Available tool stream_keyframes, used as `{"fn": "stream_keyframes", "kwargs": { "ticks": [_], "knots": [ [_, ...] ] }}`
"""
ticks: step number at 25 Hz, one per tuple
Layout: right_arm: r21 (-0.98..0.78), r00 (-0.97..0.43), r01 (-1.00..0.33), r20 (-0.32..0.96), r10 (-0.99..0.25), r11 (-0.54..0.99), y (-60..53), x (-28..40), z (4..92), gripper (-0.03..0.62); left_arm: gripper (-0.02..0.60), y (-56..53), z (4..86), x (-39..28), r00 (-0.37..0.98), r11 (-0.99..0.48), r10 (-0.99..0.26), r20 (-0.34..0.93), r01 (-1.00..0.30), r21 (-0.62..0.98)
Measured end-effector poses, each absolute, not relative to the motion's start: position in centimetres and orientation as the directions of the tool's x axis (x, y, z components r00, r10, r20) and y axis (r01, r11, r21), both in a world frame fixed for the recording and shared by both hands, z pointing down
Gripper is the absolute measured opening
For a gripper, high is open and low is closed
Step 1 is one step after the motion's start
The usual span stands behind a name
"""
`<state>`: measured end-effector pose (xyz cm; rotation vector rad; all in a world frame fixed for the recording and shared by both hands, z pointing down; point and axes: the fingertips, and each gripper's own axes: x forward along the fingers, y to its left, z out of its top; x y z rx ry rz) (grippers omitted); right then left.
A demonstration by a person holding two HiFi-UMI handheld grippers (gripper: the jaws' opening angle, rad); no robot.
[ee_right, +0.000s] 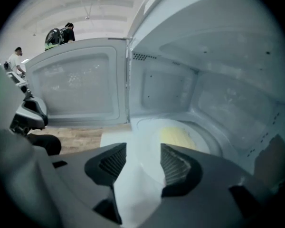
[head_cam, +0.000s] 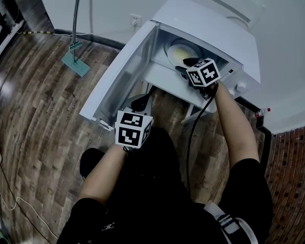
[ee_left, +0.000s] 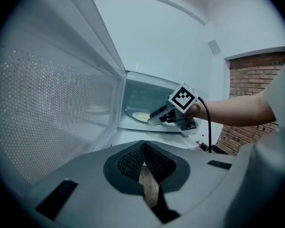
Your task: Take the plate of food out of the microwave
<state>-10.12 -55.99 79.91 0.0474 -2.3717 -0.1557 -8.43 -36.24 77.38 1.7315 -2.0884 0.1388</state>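
Observation:
The white microwave (head_cam: 208, 19) stands with its door (head_cam: 119, 80) swung wide to the left. Inside lies a pale plate (head_cam: 182, 52) with yellow food on it, also seen as the plate (ee_right: 178, 137) in the right gripper view. My right gripper (head_cam: 185, 65) reaches into the opening at the plate's near edge. Its jaws are open, the right gripper (ee_right: 143, 160) showing only the white floor and plate edge in the gap, with no pad pressing on anything. My left gripper (head_cam: 141, 102) hangs below the door's edge over the wood floor, shut and empty; the left gripper (ee_left: 143, 148) looks toward the cavity.
A green flat mop (head_cam: 75, 62) leans by the wall at the back left, near a wall socket (head_cam: 135, 20). A small bottle with a red cap (head_cam: 262, 112) stands right of the microwave. A black cable (head_cam: 192, 131) trails from the right gripper. People (ee_right: 59, 34) stand far behind.

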Motion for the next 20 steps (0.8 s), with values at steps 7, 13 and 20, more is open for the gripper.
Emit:
{"fn": "stream_keyframes", "kwargs": {
  "ticks": [7,13,20],
  "knots": [
    [0.451,-0.66,0.149,0.708,-0.251,0.88,-55.5,-9.6,81.8,0.251,-0.006,-35.7,78.0,-7.7,-0.125,0.213,-0.913,0.388,-0.958,0.194],
    [0.727,-0.681,0.187,0.581,-0.446,0.661,-56.0,-10.0,82.2,0.086,-0.006,-35.1,78.1,-8.0,-0.13,0.215,-0.911,0.392,-0.959,0.182],
    [0.804,-0.686,0.172,0.513,-0.517,0.57,-55.6,-9.4,81.4,0.054,-0.006,-34.5,78.0,-8.3,-0.132,0.215,-0.912,0.388,-0.96,0.18]
  ]
}}
